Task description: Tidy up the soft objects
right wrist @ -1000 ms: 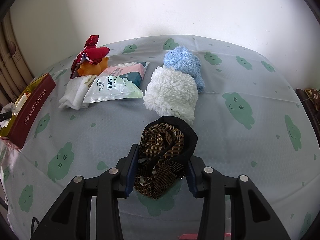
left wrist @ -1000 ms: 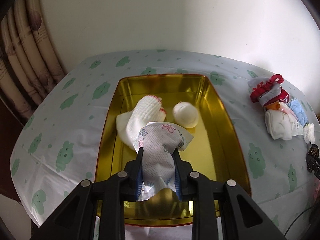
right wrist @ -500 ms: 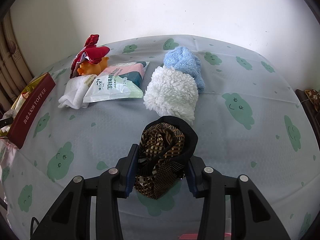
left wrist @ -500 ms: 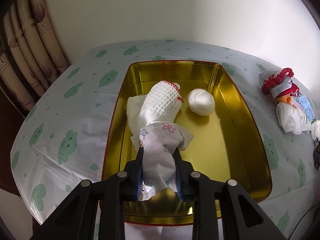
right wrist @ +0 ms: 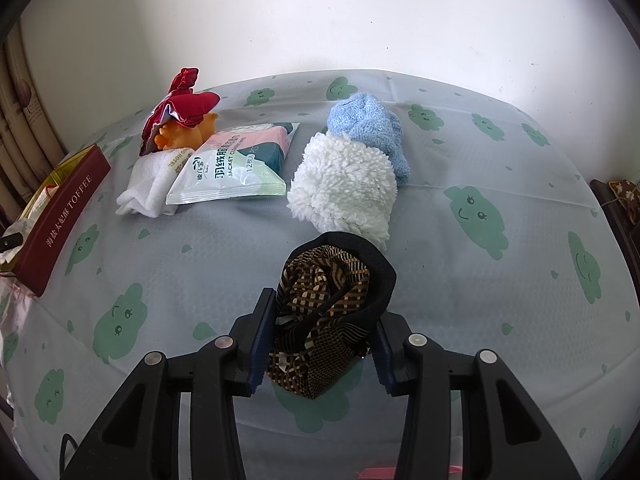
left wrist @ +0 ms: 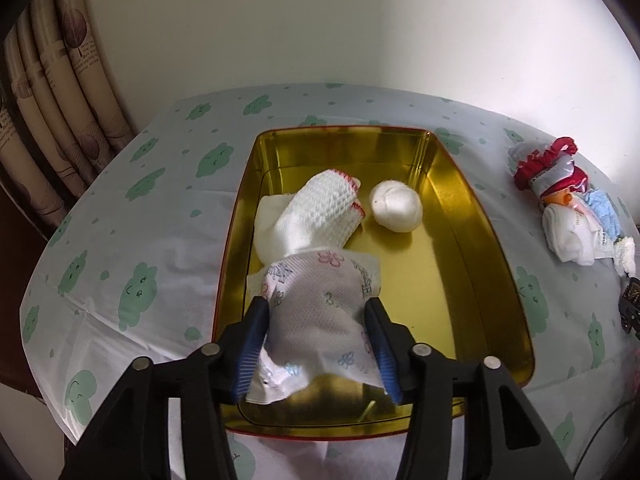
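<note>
Tin tray (left wrist: 472, 208): glossy gold metal. Knitted glove (left wrist: 320, 216): coarse white knit. Printed cloth (left wrist: 320, 304): dimpled nonwoven. Fleece mitt (right wrist: 344, 184), 12 o'clock of checked fabric (right wrist: 324, 312): shaggy. Wipes packet (right wrist: 228, 176): shiny plastic.

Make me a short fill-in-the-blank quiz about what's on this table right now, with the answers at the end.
1. The printed cloth between the left gripper jaws lies in the ____ tin.
2. Beside the knit glove in the tin sits a white ____.
3. The right gripper is shut on a brown checked ____.
4. Behind the white fleece lies a fluffy sock coloured ____.

Missing words: gold; ball; cloth; blue
</note>
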Motion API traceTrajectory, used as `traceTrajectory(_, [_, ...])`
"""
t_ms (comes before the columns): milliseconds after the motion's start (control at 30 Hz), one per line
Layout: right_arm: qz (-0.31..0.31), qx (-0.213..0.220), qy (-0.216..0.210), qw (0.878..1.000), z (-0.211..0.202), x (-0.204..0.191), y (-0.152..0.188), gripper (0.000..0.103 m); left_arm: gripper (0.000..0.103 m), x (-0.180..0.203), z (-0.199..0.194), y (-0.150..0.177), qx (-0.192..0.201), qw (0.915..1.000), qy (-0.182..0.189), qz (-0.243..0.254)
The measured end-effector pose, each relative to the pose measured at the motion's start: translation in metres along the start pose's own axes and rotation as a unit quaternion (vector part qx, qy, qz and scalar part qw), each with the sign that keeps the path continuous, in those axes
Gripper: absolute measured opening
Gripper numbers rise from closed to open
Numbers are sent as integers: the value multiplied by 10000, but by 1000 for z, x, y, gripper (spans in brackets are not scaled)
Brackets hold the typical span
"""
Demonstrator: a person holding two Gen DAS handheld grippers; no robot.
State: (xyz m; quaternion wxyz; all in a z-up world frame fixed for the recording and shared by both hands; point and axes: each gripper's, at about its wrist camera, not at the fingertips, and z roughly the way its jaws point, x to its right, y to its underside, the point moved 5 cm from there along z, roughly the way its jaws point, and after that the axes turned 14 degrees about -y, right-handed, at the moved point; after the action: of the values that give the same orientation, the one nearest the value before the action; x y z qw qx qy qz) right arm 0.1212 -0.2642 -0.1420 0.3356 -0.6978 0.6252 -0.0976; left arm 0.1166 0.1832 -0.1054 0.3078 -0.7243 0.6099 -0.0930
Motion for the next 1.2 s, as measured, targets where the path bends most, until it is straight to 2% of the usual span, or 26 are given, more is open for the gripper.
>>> traceTrajectory(433, [-15,-7,18,10000,0,1,1,42,53,-16,-17,-5,133,9993,207,-276])
traceTrajectory(600, [-32,-14,31,10000,0,1,0,42,53,-22,-24,-5,349,9991,-5,-252])
traceTrajectory(833, [-41,-15,35,10000,0,0,0,42,53,-17,-32,1,771,9965,-321,38])
traceTrajectory(1200, [-160,-67,305,9994,-6,-5,0,26,53,-18,-33,10,1046,9937,-407,45])
